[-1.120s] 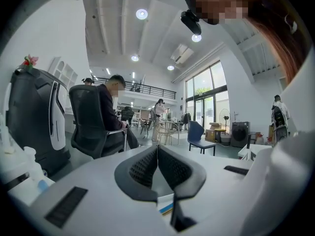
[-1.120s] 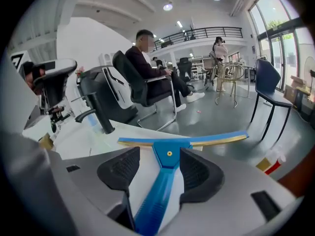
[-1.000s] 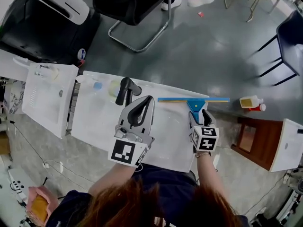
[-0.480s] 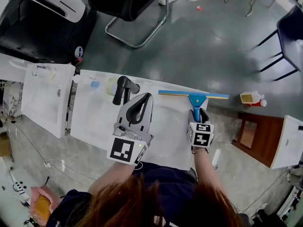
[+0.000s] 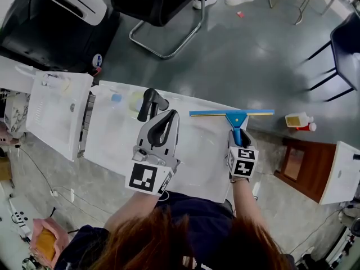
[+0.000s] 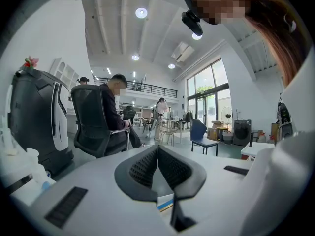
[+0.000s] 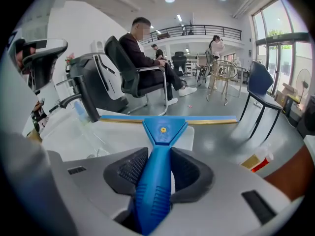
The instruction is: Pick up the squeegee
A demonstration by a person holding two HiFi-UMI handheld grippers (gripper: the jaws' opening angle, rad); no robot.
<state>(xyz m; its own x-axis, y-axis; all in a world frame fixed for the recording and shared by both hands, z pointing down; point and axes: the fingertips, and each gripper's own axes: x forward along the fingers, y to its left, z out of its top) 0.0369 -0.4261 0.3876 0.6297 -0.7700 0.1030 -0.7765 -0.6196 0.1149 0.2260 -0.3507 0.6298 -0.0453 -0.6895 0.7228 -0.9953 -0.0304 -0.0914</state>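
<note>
The squeegee [image 5: 230, 113] has a blue handle and a long blue and yellow blade; it lies across the far right edge of the white sink top [image 5: 112, 145]. My right gripper [image 5: 238, 142] points down along the handle, and its jaws are closing with both pads against the handle's sides. In the right gripper view the squeegee [image 7: 164, 129] runs straight out between the jaws of the right gripper [image 7: 158, 155]. My left gripper [image 5: 171, 118] hovers over the basin, shut and empty; in its own view the left gripper [image 6: 157, 150] has its pads meeting at the tips.
A black faucet [image 5: 149, 102] stands just beyond the left gripper. A second white basin [image 5: 53, 117] sits to the left. On the floor to the right are a spray bottle [image 5: 298, 120] and a wooden stool [image 5: 301, 165]. A black chair [image 5: 163, 7] stands beyond the sink.
The right gripper's jaws have narrowed from wide apart to pressing on the squeegee handle. The left gripper has stayed in place.
</note>
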